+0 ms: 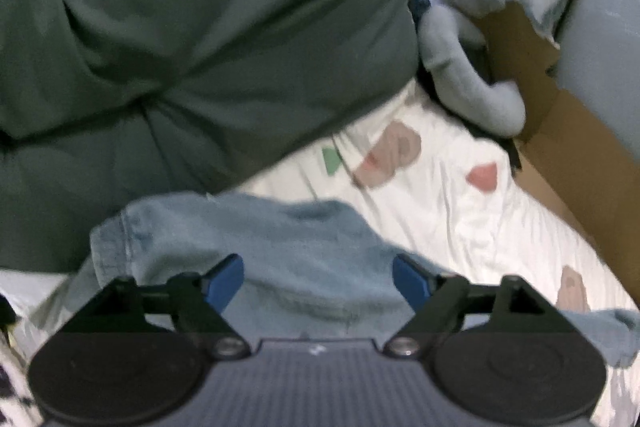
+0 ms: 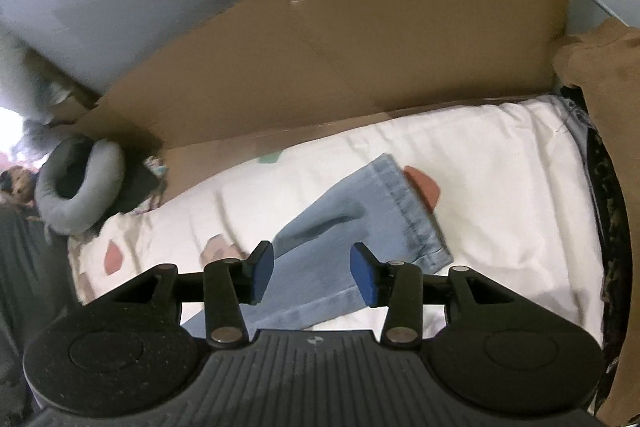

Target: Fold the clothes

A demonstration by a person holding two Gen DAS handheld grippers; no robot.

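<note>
Light blue jeans lie on a white bed sheet with pastel shapes. In the left wrist view the upper part of the jeans (image 1: 280, 251) is bunched just below my left gripper (image 1: 318, 281), whose blue pads stand wide apart above the cloth with nothing pinched. In the right wrist view a jeans leg (image 2: 360, 215) stretches toward its hem at the right. My right gripper (image 2: 312, 275) hovers over that leg, jaws apart, the denim lying beneath and between the pads without being pressed.
A dark green duvet (image 1: 180, 47) fills the upper left. A grey neck pillow (image 2: 80, 187) and a large brown cardboard sheet (image 2: 360, 47) border the far side of the sheet (image 2: 500, 187). Brown cloth (image 2: 612, 107) hangs at the right.
</note>
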